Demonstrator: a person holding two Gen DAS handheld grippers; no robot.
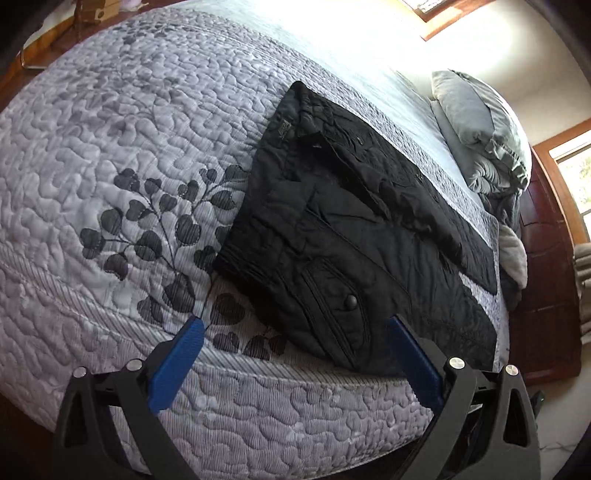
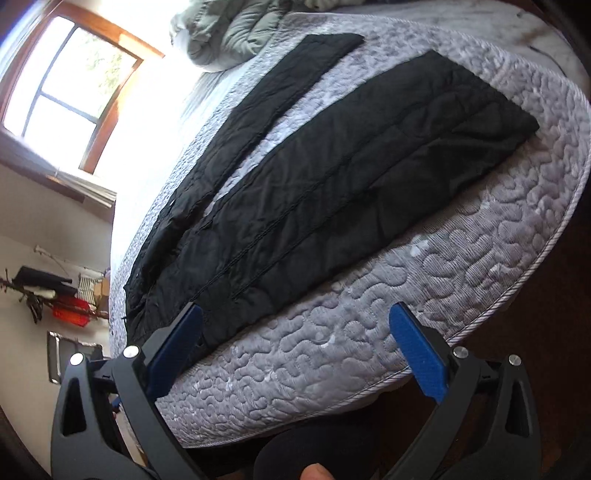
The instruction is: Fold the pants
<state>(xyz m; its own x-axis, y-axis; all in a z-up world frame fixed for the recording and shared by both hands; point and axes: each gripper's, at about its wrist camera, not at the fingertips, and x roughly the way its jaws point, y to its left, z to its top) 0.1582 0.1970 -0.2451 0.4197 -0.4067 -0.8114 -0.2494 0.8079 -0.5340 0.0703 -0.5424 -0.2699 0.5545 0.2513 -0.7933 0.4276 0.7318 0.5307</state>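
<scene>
Black pants lie flat on a grey quilted bed. The left wrist view shows the waist end with a buttoned back pocket near the bed's front edge. The right wrist view shows the two legs spread apart, running away toward the far side. My left gripper is open and empty, hovering just before the waist and pocket. My right gripper is open and empty, above the bed edge beside the near leg, its left finger over the fabric's edge.
The bed's quilt has a dark leaf print. Grey pillows and bedding are piled at the head; they also show in the right wrist view. A window and floor clutter lie beyond the bed.
</scene>
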